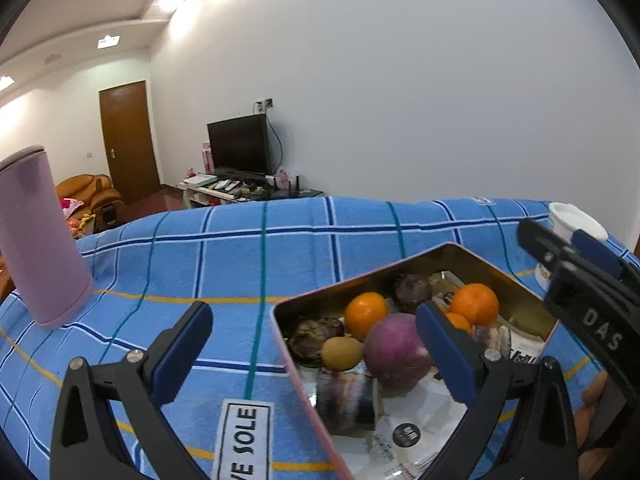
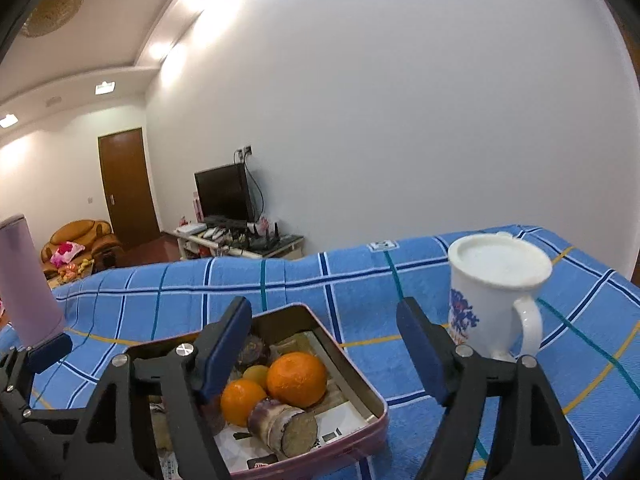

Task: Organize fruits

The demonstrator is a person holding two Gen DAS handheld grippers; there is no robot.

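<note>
Left wrist view: left gripper [image 1: 316, 344] wide, empty; fruits in tin [image 1: 400, 270] at lower right. Purple fruit [image 1: 394, 350] looks firm, smooth; grab across its middle.

Right wrist view: right gripper [image 2: 324, 344] open, empty above tin [image 2: 360, 376]; oranges [image 2: 296, 378] light, soft-skinned, squeeze gently.

Home living room. A dark flat television [image 2: 225, 192] stands on a low cluttered stand [image 2: 240, 240] against a white wall, with an orange-brown armchair [image 2: 80, 240] and a wooden door [image 2: 127, 186] beyond. A blue checked towel [image 2: 280, 280] covers the work surface; recessed ceiling lights [image 2: 105, 87] are on.
</note>
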